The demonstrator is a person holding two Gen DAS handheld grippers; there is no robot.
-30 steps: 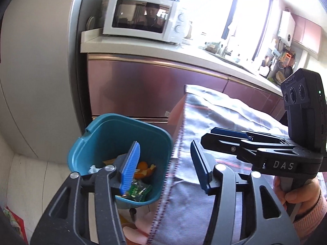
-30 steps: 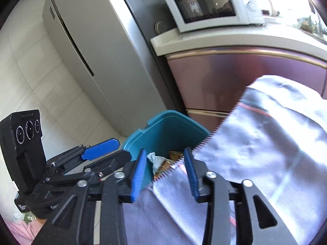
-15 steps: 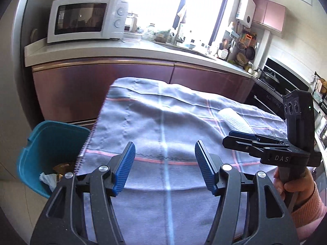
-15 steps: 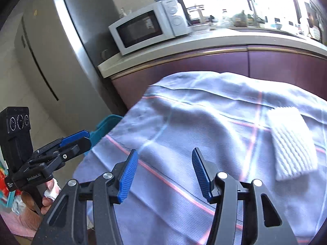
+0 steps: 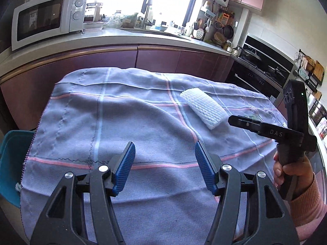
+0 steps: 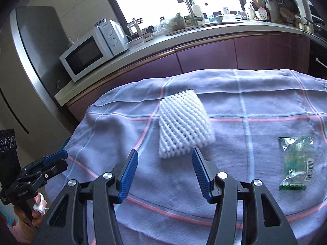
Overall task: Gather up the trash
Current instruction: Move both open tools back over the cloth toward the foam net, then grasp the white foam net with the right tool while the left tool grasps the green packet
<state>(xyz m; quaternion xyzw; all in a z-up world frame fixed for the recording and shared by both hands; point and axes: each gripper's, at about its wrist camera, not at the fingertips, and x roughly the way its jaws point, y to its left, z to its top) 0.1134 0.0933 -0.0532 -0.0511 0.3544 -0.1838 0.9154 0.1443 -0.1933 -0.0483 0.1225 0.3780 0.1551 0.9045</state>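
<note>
A white foam net sleeve [image 6: 184,122] lies on the cloth-covered table [image 6: 255,106], just beyond my right gripper [image 6: 163,163], which is open and empty. The sleeve also shows in the left wrist view [image 5: 203,107]. A green plastic wrapper [image 6: 296,161] lies on the cloth to the right. My left gripper [image 5: 164,155] is open and empty above the near part of the table [image 5: 102,122]. A teal trash bin [image 5: 10,159] stands at the table's left edge.
A kitchen counter with purple cabinets [image 5: 159,59] runs behind the table, with a white microwave [image 5: 47,16] on it. A stove and oven [image 5: 261,71] stand at the right. A grey fridge [image 6: 30,81] stands at the left.
Both grippers have swung up and right from over the teal bin to above the table. The foam sleeve and the wrapper have come into view. Both stayed open.
</note>
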